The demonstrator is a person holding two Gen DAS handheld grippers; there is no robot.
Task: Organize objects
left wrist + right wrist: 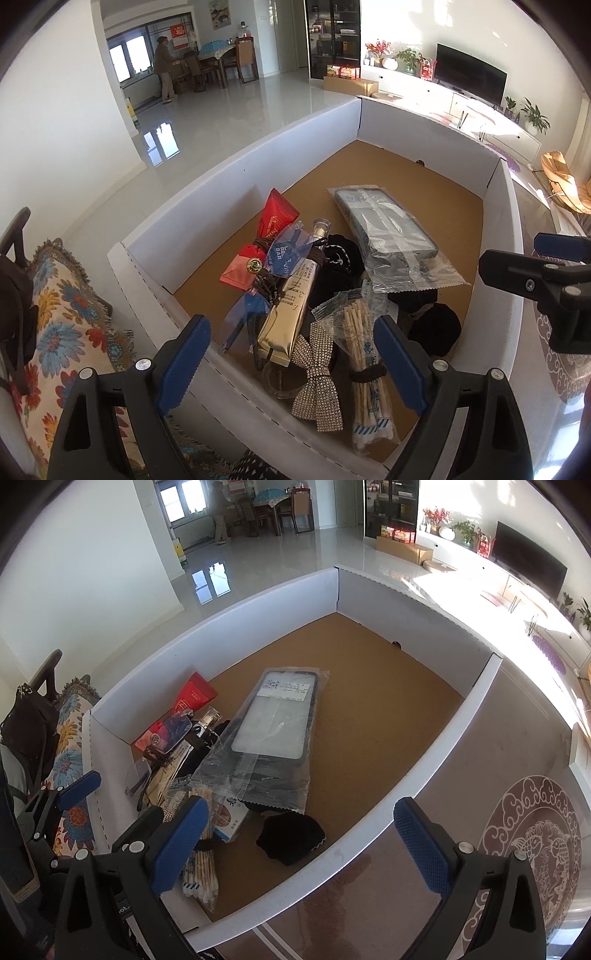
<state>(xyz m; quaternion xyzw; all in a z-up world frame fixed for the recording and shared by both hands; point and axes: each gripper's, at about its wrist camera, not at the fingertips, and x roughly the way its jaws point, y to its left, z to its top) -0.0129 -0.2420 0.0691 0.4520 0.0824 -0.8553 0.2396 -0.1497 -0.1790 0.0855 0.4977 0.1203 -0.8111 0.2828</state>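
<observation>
A white cardboard box (229, 173) with a brown floor holds a pile of small objects at its near left end. In the left wrist view I see a red packet (277, 216), a gold tube (286, 319), a rhinestone bow (317, 380), a bundle of cotton swabs (364, 354), black fabric (436, 325) and a bagged phone case (384, 225). My left gripper (291, 365) is open and empty above the pile. My right gripper (299, 845) is open and empty over the box's near wall (351, 853), close to the phone case (277, 716), swabs (201, 853) and black fabric (290, 836).
The box stands on a brown patterned table top (517, 849). A floral cushion (62, 332) and a dark bag (29, 723) lie to the left. The far half of the box floor (388, 686) is bare. A person (164, 66) stands far off by a dining table.
</observation>
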